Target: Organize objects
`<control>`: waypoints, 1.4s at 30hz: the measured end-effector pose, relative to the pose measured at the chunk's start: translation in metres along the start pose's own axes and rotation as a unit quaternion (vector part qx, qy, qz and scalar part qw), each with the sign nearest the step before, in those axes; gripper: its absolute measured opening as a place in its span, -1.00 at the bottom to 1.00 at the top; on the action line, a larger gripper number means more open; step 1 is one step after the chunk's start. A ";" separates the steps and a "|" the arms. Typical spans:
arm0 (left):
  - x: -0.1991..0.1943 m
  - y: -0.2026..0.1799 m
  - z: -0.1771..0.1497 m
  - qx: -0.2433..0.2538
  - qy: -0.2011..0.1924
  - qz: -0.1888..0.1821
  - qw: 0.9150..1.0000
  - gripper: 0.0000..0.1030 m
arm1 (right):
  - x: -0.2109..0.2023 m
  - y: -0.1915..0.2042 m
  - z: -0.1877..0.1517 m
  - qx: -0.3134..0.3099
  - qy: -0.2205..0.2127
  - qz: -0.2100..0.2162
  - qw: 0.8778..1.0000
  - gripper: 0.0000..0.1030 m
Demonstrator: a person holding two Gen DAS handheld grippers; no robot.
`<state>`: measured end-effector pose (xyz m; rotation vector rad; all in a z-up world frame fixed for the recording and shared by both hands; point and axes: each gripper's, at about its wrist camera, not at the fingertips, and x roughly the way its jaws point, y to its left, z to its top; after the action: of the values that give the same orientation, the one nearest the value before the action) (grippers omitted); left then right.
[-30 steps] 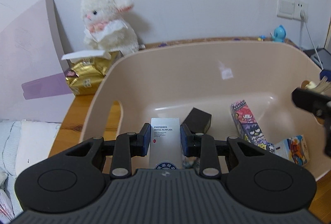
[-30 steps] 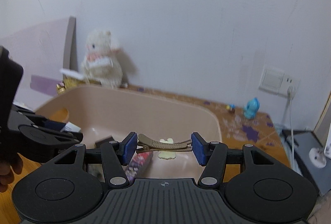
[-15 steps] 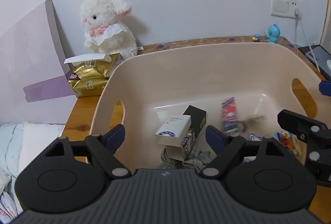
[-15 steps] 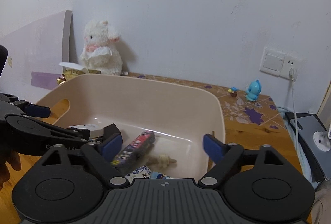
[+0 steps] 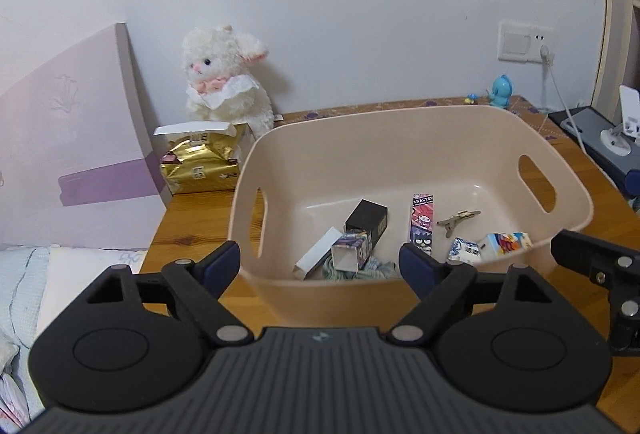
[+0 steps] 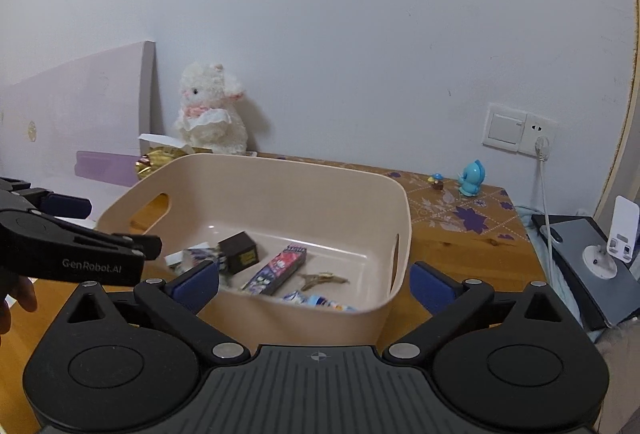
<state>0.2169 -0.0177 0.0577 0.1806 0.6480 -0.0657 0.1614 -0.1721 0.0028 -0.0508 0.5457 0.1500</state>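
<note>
My left gripper [image 5: 320,260]: fingers spread wide, nothing between them, held just in front of the near wall of the bin. My right gripper [image 6: 314,280]: fingers likewise spread and empty, held at the bin's near right corner

Item 1, beige plastic bin [image 5: 360,125]: stands on the wooden table [image 6: 472,234], a handle slot in each end wall. I count these inside it:
- white box [image 5: 316,254], lying tilted at the near left, partly under a small patterned open-ended box [image 5: 352,250]
- black box [image 5: 368,220], touching the patterned one from behind
- long cartoon-character box [image 5: 422,224], lying flat near the middle of the floor
- hair clip [image 5: 456,220], just to the right of the cartoon box, apart from it
- two small colourful cartons [image 5: 506,244], at the near right
- some greenish cloth [image 5: 360,272], against the near wall, mostly hidden by the rim

Item 2, white plush lamb [image 5: 224,85]: against the wall behind the bin's left corner. Item 3, gold foil packet [image 5: 200,161]: just in front of the lamb, beside the bin. Item 4, small blue figurine [image 6: 472,179]: at the back of the table below the wall socket [image 6: 518,127]

In the right view I see the left gripper at the frame's left edge, off the bin's left end
</note>
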 end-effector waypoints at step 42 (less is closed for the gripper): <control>-0.177 -0.011 -0.127 -0.009 -0.067 -0.016 0.998 0.72 | -0.151 0.013 -0.101 0.045 -0.020 -0.009 0.999 1.00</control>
<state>-0.0006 -0.0039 0.0639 0.1481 0.5181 -0.1015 -0.0195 -0.1876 -0.0048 0.0354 0.5119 0.1094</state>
